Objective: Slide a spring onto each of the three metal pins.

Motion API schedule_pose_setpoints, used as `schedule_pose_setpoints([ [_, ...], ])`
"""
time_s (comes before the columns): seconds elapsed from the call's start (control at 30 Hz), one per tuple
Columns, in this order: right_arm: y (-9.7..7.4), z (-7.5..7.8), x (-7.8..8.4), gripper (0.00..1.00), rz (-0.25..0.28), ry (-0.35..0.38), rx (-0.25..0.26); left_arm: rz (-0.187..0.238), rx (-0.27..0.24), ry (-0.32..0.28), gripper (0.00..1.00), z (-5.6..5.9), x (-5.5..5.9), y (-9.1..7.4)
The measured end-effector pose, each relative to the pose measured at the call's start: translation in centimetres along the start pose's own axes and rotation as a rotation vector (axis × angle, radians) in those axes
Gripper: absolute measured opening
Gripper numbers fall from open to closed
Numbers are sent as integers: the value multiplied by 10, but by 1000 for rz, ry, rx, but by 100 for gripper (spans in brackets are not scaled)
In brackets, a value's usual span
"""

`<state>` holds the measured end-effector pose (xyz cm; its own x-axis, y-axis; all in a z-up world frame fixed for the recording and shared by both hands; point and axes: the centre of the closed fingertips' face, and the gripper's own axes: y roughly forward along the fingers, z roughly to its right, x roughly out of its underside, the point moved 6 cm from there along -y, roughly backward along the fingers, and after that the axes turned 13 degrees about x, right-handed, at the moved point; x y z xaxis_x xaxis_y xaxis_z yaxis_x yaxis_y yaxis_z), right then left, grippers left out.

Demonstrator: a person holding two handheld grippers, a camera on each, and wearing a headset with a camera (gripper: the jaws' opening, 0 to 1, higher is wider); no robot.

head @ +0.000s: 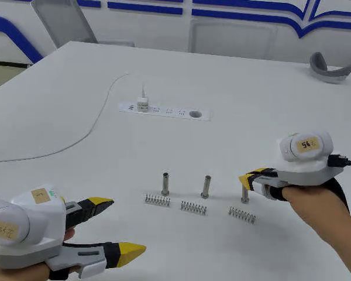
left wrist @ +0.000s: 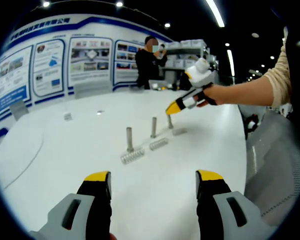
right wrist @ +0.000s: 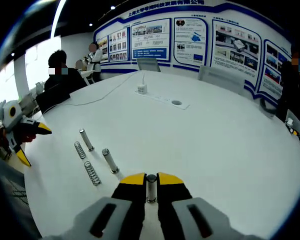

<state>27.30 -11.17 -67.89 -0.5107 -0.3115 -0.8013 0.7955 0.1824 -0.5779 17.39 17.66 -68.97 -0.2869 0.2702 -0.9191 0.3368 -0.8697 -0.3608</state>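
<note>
Head view: pin (head: 244,198) behind right tongs (head: 246,178)

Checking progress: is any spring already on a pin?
No: the left spring, middle spring and right spring all lie flat on the table in front of the pins.

Across the table (head: 251,82) in 1 row: left pin (head: 165,182), middle pin (head: 206,186), right pin (head: 244,196). Just before each, lying flat: left spring (head: 157,200), middle spring (head: 193,208), right spring (head: 241,215). Well behind, power strip (head: 164,110). Clasped around right pin, right gripper (head: 245,180). Front-left, well apart, left gripper (head: 126,225).
</note>
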Motion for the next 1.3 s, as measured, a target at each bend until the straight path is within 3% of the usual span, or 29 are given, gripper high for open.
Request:
schedule_pose_setpoints([
  [0.07,0,1,-1,9,29,-38,13,0,1,2,70,1,0,0],
  [0.37,-2,2,3,9,23,0,12,2,-5,3,70,2,-1,-1],
  [1.0,-8,2,2,16,50,1,21,3,-7,6,70,2,-1,-2],
  [1.2,-30,2,-9,18,112,-23,23,6,-9,10,70,2,-2,-2],
  [1.3,-40,-2,-10,18,135,-56,-8,5,-9,10,70,1,-1,-3],
])
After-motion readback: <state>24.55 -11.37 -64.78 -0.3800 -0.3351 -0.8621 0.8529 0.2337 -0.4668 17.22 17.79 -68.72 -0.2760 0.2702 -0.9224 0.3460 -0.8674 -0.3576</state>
